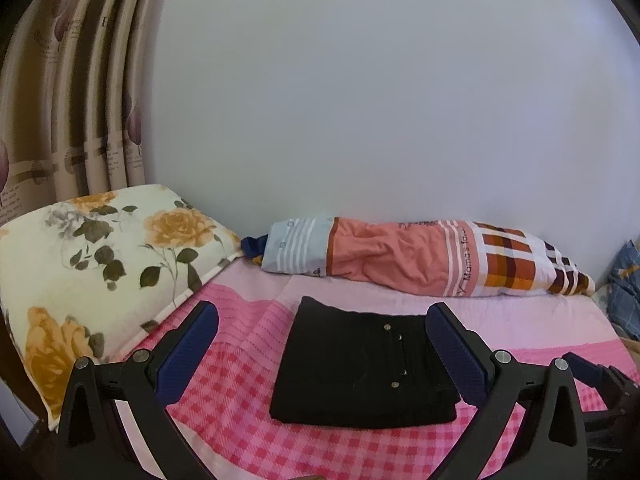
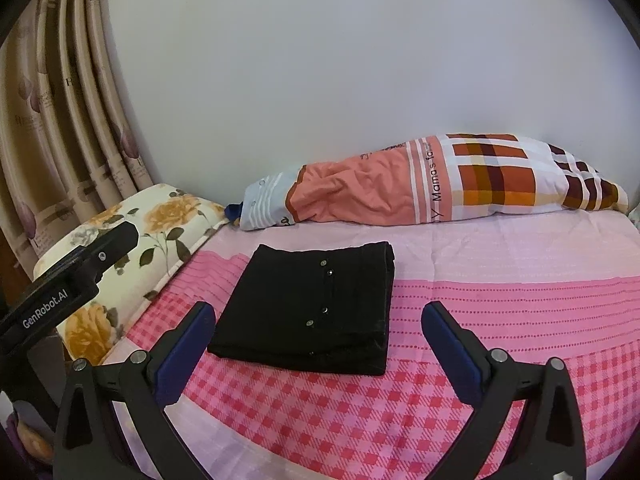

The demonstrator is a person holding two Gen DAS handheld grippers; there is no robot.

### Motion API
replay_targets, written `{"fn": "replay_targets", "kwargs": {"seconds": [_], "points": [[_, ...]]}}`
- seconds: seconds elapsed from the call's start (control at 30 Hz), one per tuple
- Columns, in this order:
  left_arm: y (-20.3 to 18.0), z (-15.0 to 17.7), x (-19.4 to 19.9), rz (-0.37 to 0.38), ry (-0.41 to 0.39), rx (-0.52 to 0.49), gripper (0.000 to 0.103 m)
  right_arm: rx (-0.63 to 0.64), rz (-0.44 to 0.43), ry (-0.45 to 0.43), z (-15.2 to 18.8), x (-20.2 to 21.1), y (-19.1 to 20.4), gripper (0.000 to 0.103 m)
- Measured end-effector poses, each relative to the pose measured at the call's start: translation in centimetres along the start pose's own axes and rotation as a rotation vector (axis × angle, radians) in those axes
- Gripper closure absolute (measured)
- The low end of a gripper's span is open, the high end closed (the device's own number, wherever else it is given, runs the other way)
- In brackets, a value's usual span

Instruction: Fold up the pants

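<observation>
Pink checked bedsheet (image 2: 400, 412) under both tools, pale wall behind

Left gripper (image 1: 322, 344): fingers spread wide, blue pads facing in, nothing between them. It hovers above the sheet, aimed forward and slightly down, with the black pants (image 1: 360, 372) framed between its fingers but not touched. Its black body also shows at the left edge of the right wrist view

Right gripper (image 2: 320, 340): likewise wide apart and empty, held off the sheet, level with the other tool and to its right; the pants (image 2: 308, 308) sit ahead of it, toward its left finger

Pants: a compact black rectangle, several layers thick at the near edge, lying flat on the sheet, row of metal rivets or buttons facing up. Edges look roughly squared

Progress, judged: folding appears complete or nearly so; no leg or waistband hangs loose. At most a smoothing press or tidying of the stacked edge remains

Beyond: floral pillow (image 1: 100, 272) at left, long patchwork bolster (image 1: 420, 258) against the wall, patterned curtain (image 1: 72, 100) in the far left corner
</observation>
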State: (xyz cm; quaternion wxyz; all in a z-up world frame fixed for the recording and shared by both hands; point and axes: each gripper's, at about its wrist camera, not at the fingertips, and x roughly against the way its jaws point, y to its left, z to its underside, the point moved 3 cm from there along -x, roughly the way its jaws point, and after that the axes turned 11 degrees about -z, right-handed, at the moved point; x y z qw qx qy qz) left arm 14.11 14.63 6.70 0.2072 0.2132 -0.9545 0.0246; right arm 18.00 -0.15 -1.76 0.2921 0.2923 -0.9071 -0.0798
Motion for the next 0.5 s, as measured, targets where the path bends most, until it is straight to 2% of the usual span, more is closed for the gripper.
{"fn": "replay_targets", "kwargs": {"seconds": [0.23, 0.3, 0.37, 0.5], "points": [[-0.4, 0.6, -1.0, 0.028, 0.026, -0.019, 0.0, -0.022, 0.006, 0.022, 0.3, -0.6, -0.6, 0.001], [-0.9, 0.8, -1.2, 0.026, 0.013, -0.065, 0.0, -0.026, 0.006, 0.03, 0.5, -0.8, -0.7, 0.001], [-1.5, 1.0, -1.3, -0.009, -0.012, -0.116, 0.0, -0.026, 0.006, 0.034, 0.6, -0.9, -0.8, 0.001], [-1.3, 1.2, -1.7, 0.018, 0.019, -0.09, 0.0, -0.025, 0.014, 0.034, 0.6, -1.0, -0.9, 0.001]]}}
